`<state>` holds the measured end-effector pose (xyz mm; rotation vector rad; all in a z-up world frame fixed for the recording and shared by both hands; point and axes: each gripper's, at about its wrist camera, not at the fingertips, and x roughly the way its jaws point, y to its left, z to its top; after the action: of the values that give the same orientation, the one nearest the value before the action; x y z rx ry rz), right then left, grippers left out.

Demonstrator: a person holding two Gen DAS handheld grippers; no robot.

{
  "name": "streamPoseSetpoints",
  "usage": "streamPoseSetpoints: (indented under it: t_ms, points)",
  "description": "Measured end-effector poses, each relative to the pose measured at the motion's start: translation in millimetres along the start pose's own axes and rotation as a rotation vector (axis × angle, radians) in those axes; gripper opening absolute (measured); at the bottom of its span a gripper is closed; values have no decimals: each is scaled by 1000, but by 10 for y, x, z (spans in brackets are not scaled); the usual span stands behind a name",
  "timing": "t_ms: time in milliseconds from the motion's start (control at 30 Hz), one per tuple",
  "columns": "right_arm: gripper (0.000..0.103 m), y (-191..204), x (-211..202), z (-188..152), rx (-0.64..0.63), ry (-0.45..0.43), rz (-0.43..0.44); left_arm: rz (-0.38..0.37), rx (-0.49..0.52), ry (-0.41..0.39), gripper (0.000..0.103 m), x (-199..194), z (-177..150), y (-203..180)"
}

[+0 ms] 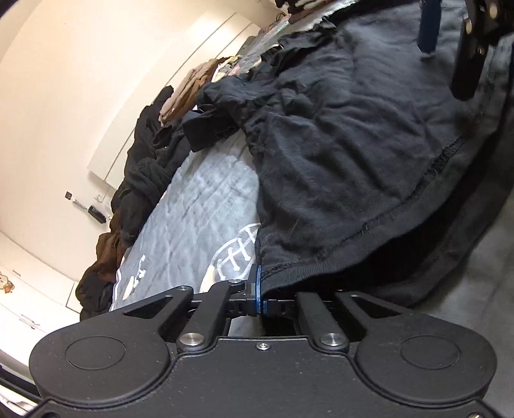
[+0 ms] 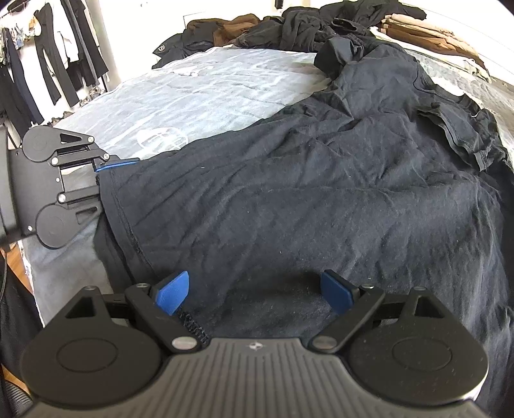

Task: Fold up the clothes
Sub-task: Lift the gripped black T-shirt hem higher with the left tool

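Note:
A black T-shirt (image 1: 337, 144) (image 2: 321, 193) lies spread and wrinkled over a grey bed cover (image 2: 208, 90). My left gripper (image 1: 259, 289) is shut on the corner of the shirt's stitched hem. The right wrist view shows this gripper at the shirt's left edge (image 2: 106, 167). My right gripper (image 2: 253, 289) stands open just above the shirt near the bed's front edge, its blue pads (image 2: 173, 291) spread wide with only flat cloth beneath them. In the left wrist view this gripper (image 1: 446, 48) hangs over the shirt at the top right.
A heap of black and brown clothes (image 2: 305, 25) (image 1: 138, 180) lies along the bed's far side, beside a stack of folded tan garments (image 2: 427, 35). Dark clothes hang on a rack (image 2: 48, 64) at the left. The grey cover (image 1: 199, 209) lies bare left of the shirt.

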<state>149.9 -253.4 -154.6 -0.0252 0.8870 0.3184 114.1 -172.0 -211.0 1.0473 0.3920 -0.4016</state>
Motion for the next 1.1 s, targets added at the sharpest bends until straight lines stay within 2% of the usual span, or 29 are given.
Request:
streamPoseSetpoints:
  t_ms: [233, 400, 533, 567, 600, 633, 667, 700, 733, 800, 833, 933, 1100]
  points:
    - [90, -42, -47, 39, 14, -16, 21, -31, 94, 4, 1, -302, -160, 124]
    - [90, -32, -49, 34, -24, 27, 58, -55, 125, 0, 1, -399, -138, 56]
    - [90, -21, -105, 10, -70, 38, 54, 5, 150, -24, 3, -291, -127, -10]
    - [90, -40, -120, 8, -61, 34, 51, 19, 167, -29, 6, -251, -120, -43]
    - [90, -59, -135, 6, -52, 31, 48, 31, 190, -31, 10, -204, -112, -83]
    - [90, -66, -150, 7, -45, 28, 44, 44, 213, -33, 28, -157, -104, -122]
    - [90, -73, -168, 9, -41, 25, 39, 57, 236, -35, 64, -109, -96, -161]
    - [90, -77, -185, 9, -39, 21, 34, 76, 259, -50, 75, -78, -105, -187]
    - [90, -76, -202, 7, -38, 18, 31, 98, 283, -72, 76, -54, -122, -206]
    - [90, -86, -239, 6, -34, 13, 23, 48, 259, -70, 32, -8, -123, -157]
    - [90, -95, -260, 8, -34, 12, 19, 16, 228, -40, 4, 42, -113, -114]
    - [90, -124, -331, -14, -26, 6, 8, -4, 236, -3, 4, 141, -164, -85]
    - [90, -295, -506, -71, 21, -12, -35, -38, 254, -55, 2, 12, -250, -22]
